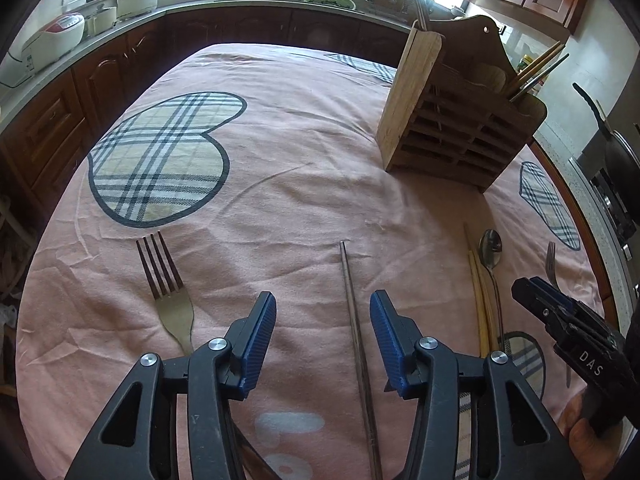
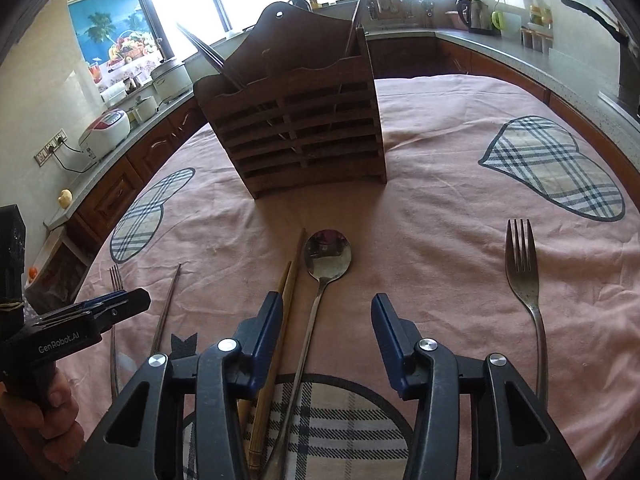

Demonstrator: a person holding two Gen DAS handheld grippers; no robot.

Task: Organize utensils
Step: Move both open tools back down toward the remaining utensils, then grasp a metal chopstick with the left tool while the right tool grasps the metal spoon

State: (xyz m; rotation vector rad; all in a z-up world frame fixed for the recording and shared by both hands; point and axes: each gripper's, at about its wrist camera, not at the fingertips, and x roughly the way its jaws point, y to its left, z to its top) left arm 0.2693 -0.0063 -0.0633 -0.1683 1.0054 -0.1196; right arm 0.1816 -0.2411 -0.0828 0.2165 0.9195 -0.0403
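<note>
**Utensils laid out before a wooden holder**

Left gripper (image 1: pixel 323 316): lowest in the left wrist view, blue-padded fingers spread apart, holding nothing. A metal chopstick (image 1: pixel 354 312) lies on the cloth between the fingers, running from the bottom edge up toward mid-frame. A fork (image 1: pixel 168 292) lies to the left of the fingers, tines pointing up-frame.

Right gripper (image 2: pixel 323 316): lowest in the right wrist view, fingers likewise apart and empty. A spoon (image 2: pixel 326 264) lies between them, bowl up-frame, handle passing under the tool. Wooden chopsticks (image 2: pixel 286 292) lie just beside the spoon on its left, against the left finger. A second fork (image 2: pixel 524 276) lies well apart at right.

Wooden utensil holder (image 2: pixel 296 132): stands upright on the cloth at upper centre of the right wrist view, slatted front, several chopsticks already leaning out of its top.

Surface: pink tablecloth (image 1: pixel 280 184) with plaid heart patches, lightly creased.

Room: kitchen counter (image 1: pixel 224 4) with dark wood cabinets curving across the top; rice cooker (image 1: pixel 56 38) at upper left, bright windows behind.
</note>
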